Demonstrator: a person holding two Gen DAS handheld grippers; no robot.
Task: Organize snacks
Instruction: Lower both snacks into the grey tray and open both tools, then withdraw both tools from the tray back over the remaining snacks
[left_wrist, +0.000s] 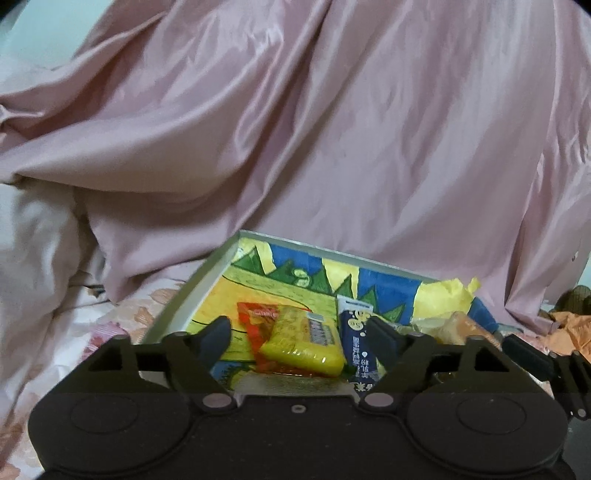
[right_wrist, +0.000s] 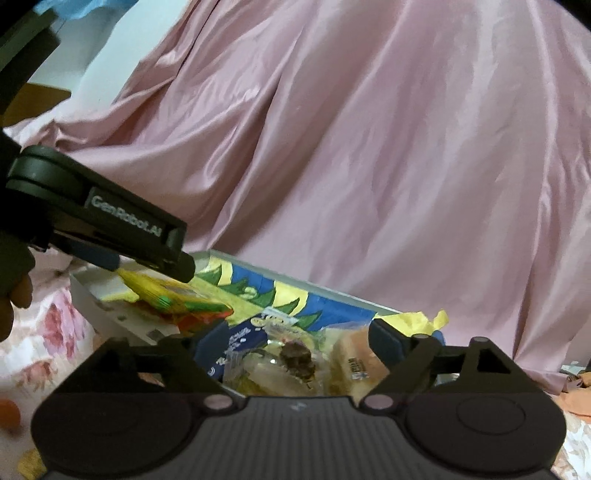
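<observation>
Left gripper (left_wrist: 299, 338): jaws wide, pads pressing nothing; one yellow packet (left_wrist: 301, 345) on one red packet (left_wrist: 258, 325) lies between them, one blue packet (left_wrist: 356, 339) at 3 o'clock. Right gripper (right_wrist: 286, 341): jaws wide, nothing gripped; one clear bag (right_wrist: 280, 363) and one bun packet (right_wrist: 354, 360) lie between them. All snacks sit in one box (left_wrist: 192, 295) on the bed, against a pink sheet (left_wrist: 332, 129) at 12 o'clock.
</observation>
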